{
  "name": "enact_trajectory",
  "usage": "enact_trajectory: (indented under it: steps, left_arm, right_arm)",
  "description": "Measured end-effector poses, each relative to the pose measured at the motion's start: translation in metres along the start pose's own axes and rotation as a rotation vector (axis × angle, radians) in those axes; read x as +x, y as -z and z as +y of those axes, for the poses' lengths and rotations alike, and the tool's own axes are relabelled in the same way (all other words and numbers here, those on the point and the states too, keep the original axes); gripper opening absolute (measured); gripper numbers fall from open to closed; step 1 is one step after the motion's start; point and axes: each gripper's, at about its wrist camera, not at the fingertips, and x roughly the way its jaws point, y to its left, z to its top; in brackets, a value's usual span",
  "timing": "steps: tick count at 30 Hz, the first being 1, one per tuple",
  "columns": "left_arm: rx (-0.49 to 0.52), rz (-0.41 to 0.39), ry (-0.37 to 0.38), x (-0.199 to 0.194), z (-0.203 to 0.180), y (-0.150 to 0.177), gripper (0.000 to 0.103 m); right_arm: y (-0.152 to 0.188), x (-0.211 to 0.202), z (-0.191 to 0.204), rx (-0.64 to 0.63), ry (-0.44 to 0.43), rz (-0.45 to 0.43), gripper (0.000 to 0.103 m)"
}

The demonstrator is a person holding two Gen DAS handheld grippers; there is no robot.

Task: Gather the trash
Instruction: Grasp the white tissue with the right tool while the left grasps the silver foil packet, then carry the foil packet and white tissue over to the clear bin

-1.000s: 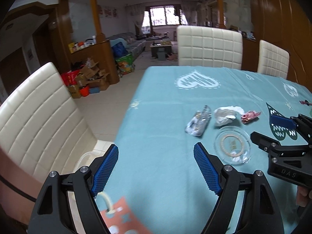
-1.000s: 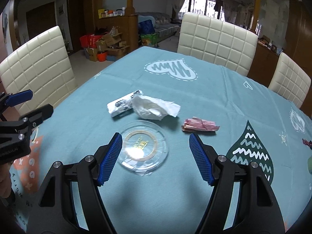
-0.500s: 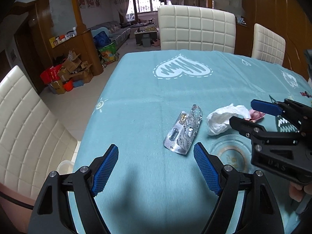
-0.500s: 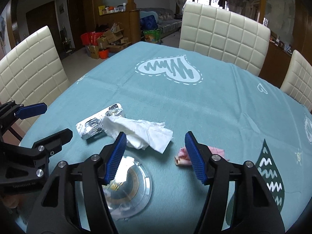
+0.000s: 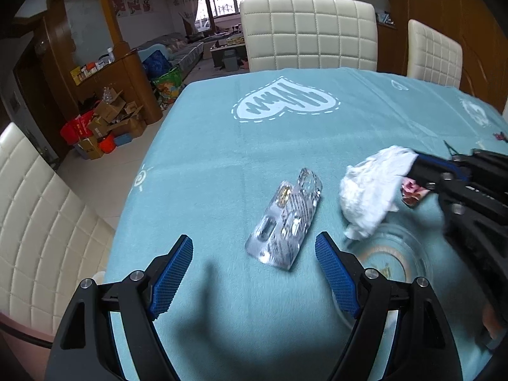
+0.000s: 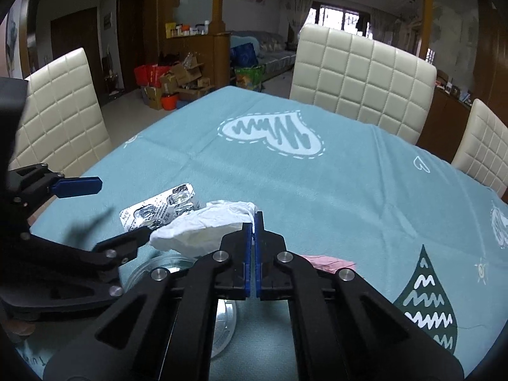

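Note:
A crumpled white tissue (image 6: 203, 225) is pinched at its right end by my right gripper (image 6: 254, 219), which is shut on it; it also shows in the left wrist view (image 5: 371, 187). A silver pill blister pack (image 5: 285, 219) lies on the teal tablecloth just ahead of my open, empty left gripper (image 5: 254, 254); it also shows in the right wrist view (image 6: 158, 209). A pink wrapper (image 6: 327, 262) lies right of the tissue, partly hidden by the right gripper. A clear glass ashtray (image 5: 390, 260) sits under the tissue's lower end.
The teal tablecloth (image 5: 285, 146) covers the table. White padded chairs (image 5: 308, 31) stand at the far side and one (image 5: 38, 222) at the left edge. Cardboard boxes and clutter lie on the floor far left.
My right gripper has closed on the tissue's right end. My left gripper has moved forward, closer to the blister pack, and stays open.

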Motion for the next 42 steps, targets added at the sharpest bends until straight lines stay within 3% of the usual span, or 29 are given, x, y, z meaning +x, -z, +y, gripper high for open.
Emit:
enact_trajectory:
  steps: [5,6,7,9,11,13,27,42]
  left_arm:
    - [-0.003,-0.016,-0.005,0.005,-0.006,-0.006,0.074]
    - [0.000,-0.018,-0.007,0.006,-0.007,-0.006,0.061]
    - [0.005,-0.010,-0.002,0.008,-0.008,-0.005,0.055]
    - [0.009,0.012,0.016,0.013,-0.010,-0.003,0.034]
    - [0.017,0.008,0.003,0.014,-0.010,-0.002,0.032]
    - [0.019,0.000,0.010,0.011,-0.010,0.000,0.018]
    - [-0.044,-0.082,0.001,-0.045,0.016,0.008,0.018]
    - [-0.087,-0.172,-0.018,-0.115,0.044,0.042,0.018]
  right_arm:
    - [-0.003,-0.002,-0.007,0.020,-0.009,-0.016,0.002]
    - [-0.004,-0.004,-0.008,0.024,-0.012,-0.024,0.002]
    - [-0.005,-0.006,-0.007,0.027,-0.015,-0.030,0.002]
    - [-0.006,-0.009,-0.007,0.032,-0.025,-0.038,0.002]
    - [-0.006,-0.010,-0.005,0.030,-0.028,-0.043,0.002]
    - [-0.005,-0.011,-0.003,0.029,-0.035,-0.044,0.002]
    - [-0.012,-0.042,0.013,0.025,-0.101,-0.104,0.002]
    - [-0.018,-0.102,0.073,-0.064,-0.130,-0.149,0.002]
